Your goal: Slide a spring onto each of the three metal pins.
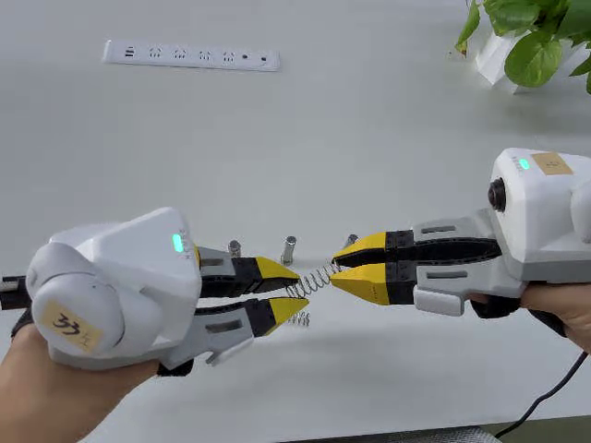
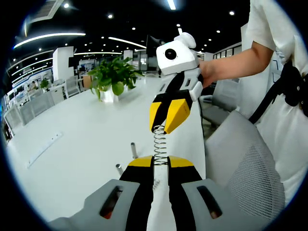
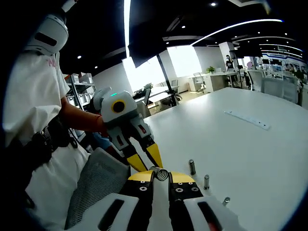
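Observation:
A steel spring (image 1: pixel 314 279) spans the gap between my two grippers, above the white table (image 1: pixel 369 138). My left gripper (image 1: pixel 297 291) holds its near end between yellow tips, and in the left gripper view the coil (image 2: pixel 160 144) rises straight out of the jaws. My right gripper (image 1: pixel 335 269) is shut on the other end, shown as the spring (image 3: pixel 161 172) in the right gripper view. Three short metal pins (image 1: pixel 235 248) (image 1: pixel 289 249) (image 1: pixel 351 241) stand upright in a row just behind the tips. A second spring (image 1: pixel 300 319) lies on the table under the left gripper.
A white power strip (image 1: pixel 189 55) lies at the far left of the table. A potted plant (image 1: pixel 531 37) stands at the far right corner. A black cable (image 1: pixel 545 397) trails from the right gripper. A grey mesh chair (image 2: pixel 250 163) stands beside the table.

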A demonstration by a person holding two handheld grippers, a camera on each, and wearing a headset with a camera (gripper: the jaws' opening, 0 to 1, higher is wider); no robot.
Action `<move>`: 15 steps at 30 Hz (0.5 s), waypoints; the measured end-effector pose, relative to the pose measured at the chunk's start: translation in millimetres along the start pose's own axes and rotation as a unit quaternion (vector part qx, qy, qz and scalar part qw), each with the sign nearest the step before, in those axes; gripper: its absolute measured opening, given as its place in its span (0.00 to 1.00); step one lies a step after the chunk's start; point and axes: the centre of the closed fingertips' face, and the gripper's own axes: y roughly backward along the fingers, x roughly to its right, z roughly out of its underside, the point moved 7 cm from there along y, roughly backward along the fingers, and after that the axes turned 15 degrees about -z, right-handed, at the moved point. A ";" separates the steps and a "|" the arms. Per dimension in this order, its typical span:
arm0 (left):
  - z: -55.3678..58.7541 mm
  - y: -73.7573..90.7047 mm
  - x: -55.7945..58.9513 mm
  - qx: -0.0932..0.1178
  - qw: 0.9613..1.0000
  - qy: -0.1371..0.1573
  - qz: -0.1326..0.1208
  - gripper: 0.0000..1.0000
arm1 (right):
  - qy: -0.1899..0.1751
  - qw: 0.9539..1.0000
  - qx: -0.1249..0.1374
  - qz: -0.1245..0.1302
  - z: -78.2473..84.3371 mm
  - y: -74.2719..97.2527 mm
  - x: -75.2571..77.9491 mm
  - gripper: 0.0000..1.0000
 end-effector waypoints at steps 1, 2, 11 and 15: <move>0.0 -0.1 0.2 0.000 1.000 0.000 0.001 0.07 | 0.002 1.000 -0.002 0.000 -0.4 -0.4 -0.3 0.07; 0.0 -0.1 0.4 0.001 1.000 0.000 0.000 0.07 | 0.003 1.000 -0.003 -0.001 -1.1 -0.9 -1.0 0.07; 0.4 0.5 1.4 0.002 1.000 0.002 0.003 0.07 | 0.025 0.999 -0.022 -0.004 -8.2 -5.1 -5.1 0.06; 0.8 1.0 1.9 0.001 1.000 0.002 0.003 0.07 | 0.035 0.999 -0.029 -0.003 -9.9 -5.4 -5.9 0.06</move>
